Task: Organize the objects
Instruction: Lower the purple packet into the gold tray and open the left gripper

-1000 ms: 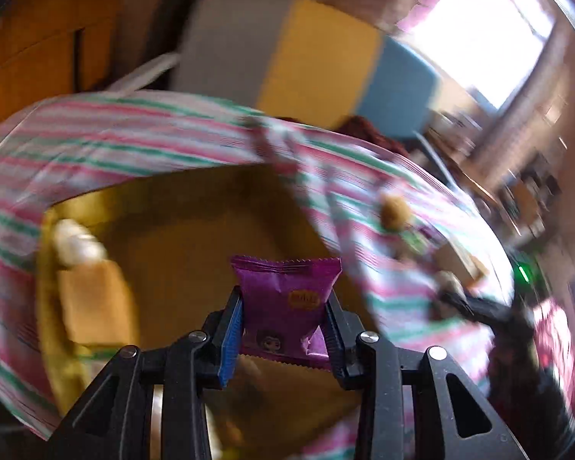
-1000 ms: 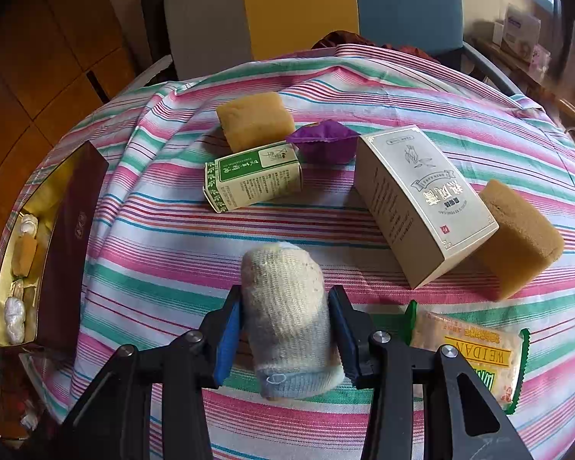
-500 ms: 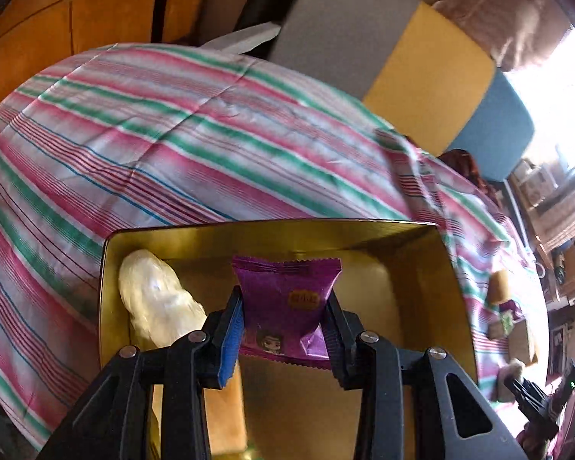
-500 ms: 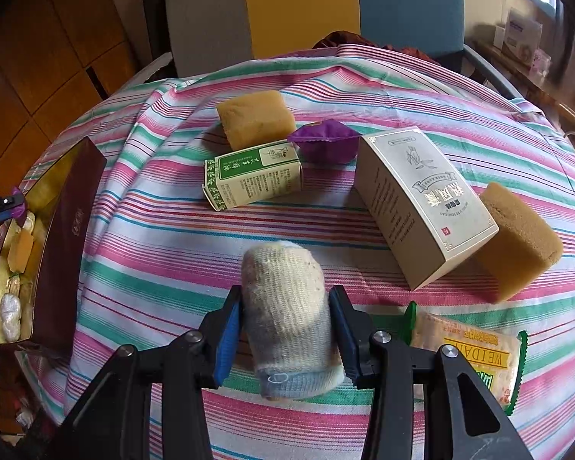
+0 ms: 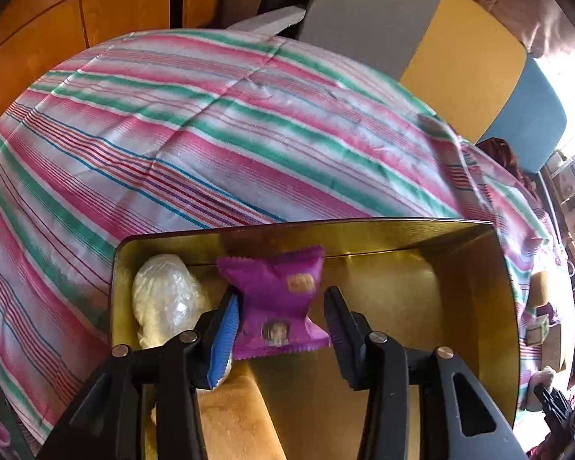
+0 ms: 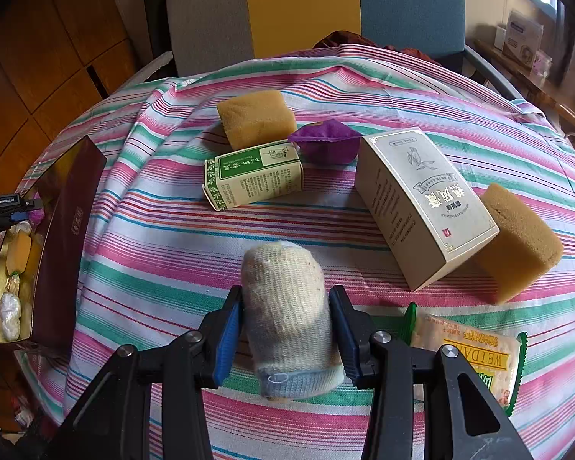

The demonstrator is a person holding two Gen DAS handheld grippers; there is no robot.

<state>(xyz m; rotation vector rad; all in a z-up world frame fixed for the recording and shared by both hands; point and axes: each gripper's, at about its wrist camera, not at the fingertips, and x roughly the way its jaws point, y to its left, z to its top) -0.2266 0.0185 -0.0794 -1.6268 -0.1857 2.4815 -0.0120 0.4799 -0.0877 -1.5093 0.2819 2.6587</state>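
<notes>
1. Nearest the right-hand camera, the right tongs (image 6: 286,329) are clamped on a rolled knitted sock (image 6: 287,318), both pads pressed into its sides. It is gripped across the roll, likely so the soft bundle stays wound while it is carried.
2. Just beside those tongs, a yellow snack packet (image 6: 467,356) lies flat on the striped tablecloth (image 6: 165,253).
3. Farther out on the tabletop stand a cream carton (image 6: 421,207) tipped against a tan sponge (image 6: 517,241), a green-and-white box (image 6: 253,176) on its side, a second purple sachet (image 6: 326,145) and another sponge (image 6: 257,119). These loose things appear to be waiting their turn.
4. At the left edge sits the gold-lined tin (image 6: 57,230), seemingly the place where things are gathered.
5. In the left-hand camera, the left tongs (image 5: 283,318) stand parted above the tin (image 5: 506,306). The blue pad touches the purple snack packet (image 5: 276,299); the other pad stands apart from it, so the packet looks freed, blurred and tilting as if dropping.
6. Below and beside it in the tin lie a clear-wrapped pale lump (image 5: 165,299) and a tan block (image 5: 234,418), packed along one side; the bare gold floor to the right leaves room for the packet.
7. Beyond the tin, the cloth runs to a grey, yellow and blue chair back (image 5: 441,50).
</notes>
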